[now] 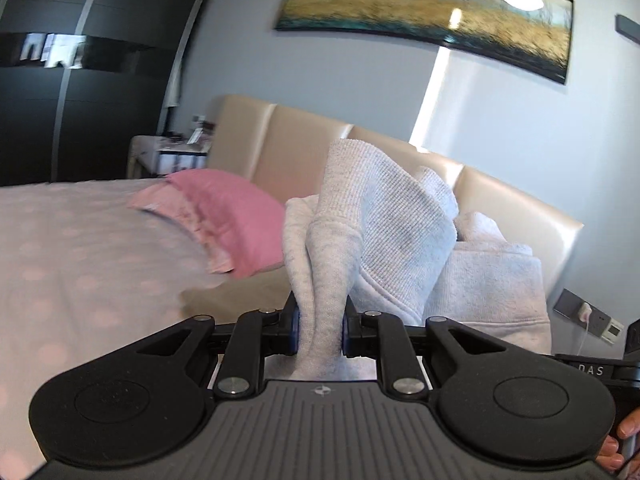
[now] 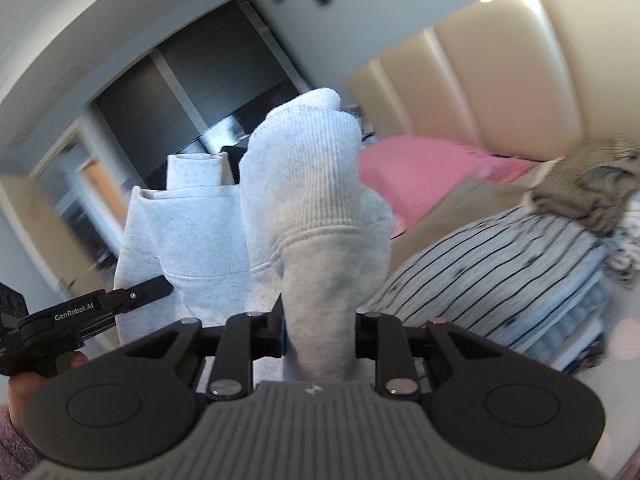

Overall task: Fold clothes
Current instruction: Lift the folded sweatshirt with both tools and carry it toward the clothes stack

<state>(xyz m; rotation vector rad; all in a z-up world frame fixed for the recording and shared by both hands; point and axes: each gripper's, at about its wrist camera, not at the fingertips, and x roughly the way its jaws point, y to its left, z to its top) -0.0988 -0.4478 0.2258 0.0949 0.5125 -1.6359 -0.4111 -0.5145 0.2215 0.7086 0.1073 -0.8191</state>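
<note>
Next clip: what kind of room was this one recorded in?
A bedroom, almost certainly. A bed with a cream padded headboard and a pink pillow fills the left wrist view, a dark wardrobe stands behind it, and a framed painting hangs on the wall above.

Light grey sweatshirt [image 1: 400, 224] with ribbed cuffs, bunched and lifted above the bed [image 1: 80, 248], fabric pinched upright, folds hanging.

White letters "GenRobot.AI" stood on the black body of the left gripper [image 2: 149, 293], seen from the right wrist view. In the left wrist view, the letters "DAS" stood on the black body of the right gripper [image 1: 596, 368] at the edge. No other text was readable.
</note>
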